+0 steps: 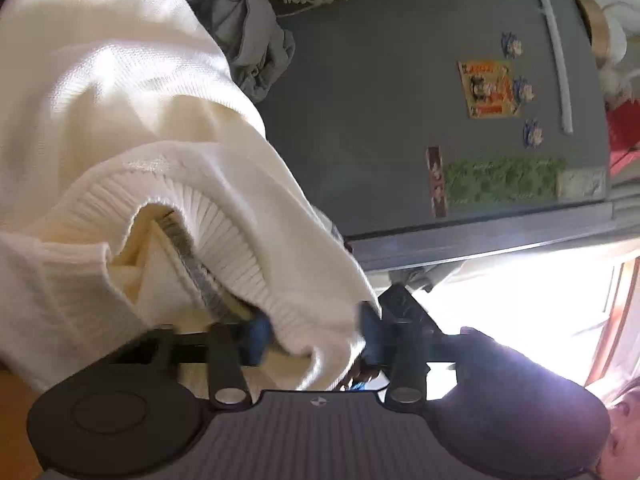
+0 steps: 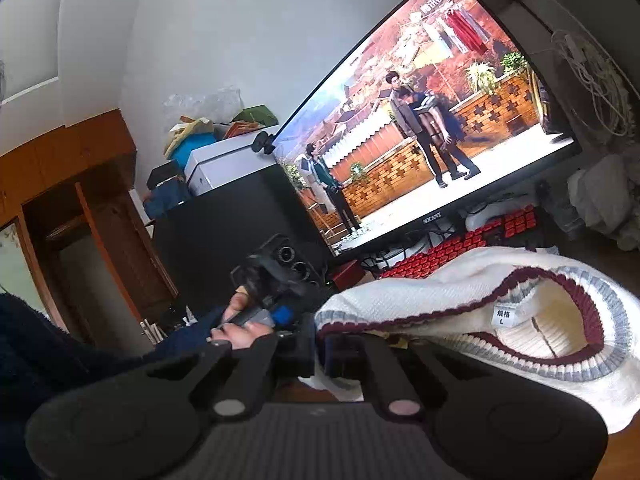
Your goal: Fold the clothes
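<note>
A cream knitted sweater (image 1: 120,80) hangs across the left wrist view, its ribbed hem bunched low in the frame. My left gripper (image 1: 314,338) is shut on a fold of that hem, and fabric covers the blue pads. In the right wrist view the same sweater (image 2: 440,280) shows its maroon and grey striped collar (image 2: 592,320) with a size label (image 2: 505,315). My right gripper (image 2: 320,351) is shut on the sweater's edge beside the collar. Both grippers hold the garment up off any surface.
A grey fridge door (image 1: 380,100) with magnets fills the left wrist view, with a crumpled grey cloth (image 1: 252,44) on top. In the right wrist view a lit monitor (image 2: 420,120), a red keyboard (image 2: 452,244) and a black box (image 2: 224,232) stand ahead. A hand (image 2: 240,320) grips the other handle.
</note>
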The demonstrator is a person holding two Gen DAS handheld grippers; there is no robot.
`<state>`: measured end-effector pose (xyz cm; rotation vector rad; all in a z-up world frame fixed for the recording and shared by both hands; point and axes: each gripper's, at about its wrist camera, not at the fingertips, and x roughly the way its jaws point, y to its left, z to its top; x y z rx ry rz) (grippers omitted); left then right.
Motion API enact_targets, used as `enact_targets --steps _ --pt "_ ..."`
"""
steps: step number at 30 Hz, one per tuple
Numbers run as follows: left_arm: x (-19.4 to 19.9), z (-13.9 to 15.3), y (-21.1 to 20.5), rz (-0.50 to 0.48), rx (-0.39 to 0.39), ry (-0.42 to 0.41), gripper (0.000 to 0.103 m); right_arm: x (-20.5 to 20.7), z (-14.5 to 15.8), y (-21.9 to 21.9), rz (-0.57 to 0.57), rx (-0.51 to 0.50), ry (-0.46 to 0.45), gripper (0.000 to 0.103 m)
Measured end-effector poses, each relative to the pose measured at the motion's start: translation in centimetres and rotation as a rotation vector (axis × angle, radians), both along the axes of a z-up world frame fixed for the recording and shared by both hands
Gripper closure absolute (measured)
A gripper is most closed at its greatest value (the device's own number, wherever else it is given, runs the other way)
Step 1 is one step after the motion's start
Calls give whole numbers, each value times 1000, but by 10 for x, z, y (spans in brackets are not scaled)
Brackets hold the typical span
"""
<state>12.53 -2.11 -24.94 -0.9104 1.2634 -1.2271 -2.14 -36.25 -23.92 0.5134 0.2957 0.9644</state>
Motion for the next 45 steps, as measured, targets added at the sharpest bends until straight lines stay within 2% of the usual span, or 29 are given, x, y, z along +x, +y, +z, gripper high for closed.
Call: enact_targets --steps 2,3,6,8,13,15,17,20,22,24,27,30,32,35,39,40,41,43,45 --pt "-2 1 1 37 6 -21 94 1 0 1 -5 -6 5 99" --pt "-4 2 2 60 11 -40 96 1 -1 1 -8 -10 7 99" --pt "-15 16 9 147 15 -147 98 2 -1 3 -16 -19 14 99" --pt "-28 35 18 218 24 -281 98 3 -1 4 -21 -25 19 99" --pt "-62 65 29 316 38 -519 98 4 -2 6 -35 -41 30 99" --pt "-73 72 28 336 72 -598 98 3 -1 7 -48 -56 33 96" --pt "-76 70 31 335 80 -617 98 -1 1 6 -72 -83 36 94" --pt "-72 65 31 330 48 -578 98 -14 6 0 -119 -159 23 90" --pt "-69 60 34 325 36 -568 98 -23 10 -3 -151 -210 15 80" --pt "-67 57 33 310 22 -555 98 -33 13 -7 -178 -265 10 75" --pt "-68 53 30 289 9 -542 98 -45 20 -10 -226 -332 -19 74" --pt "-69 49 23 265 6 -535 91 -57 26 -12 -273 -399 -48 64" --pt "-72 45 17 245 14 -537 75 -61 30 -7 -277 -435 -69 61" --pt "-74 41 6 220 55 -542 73 -54 29 7 -239 -480 -96 61" --pt "-72 34 -1 202 91 -537 73 -44 25 25 -203 -556 -134 61" --pt "-71 32 -1 197 89 -525 76 -41 24 30 -194 -575 -143 61" --pt "-71 32 -1 195 86 -527 88 -39 23 35 -184 -594 -153 61" --pt "-71 32 -1 193 78 -531 99 -34 21 44 -166 -632 -172 61" --pt "-73 39 5 212 36 -563 99 -33 26 53 -163 -663 -207 61"
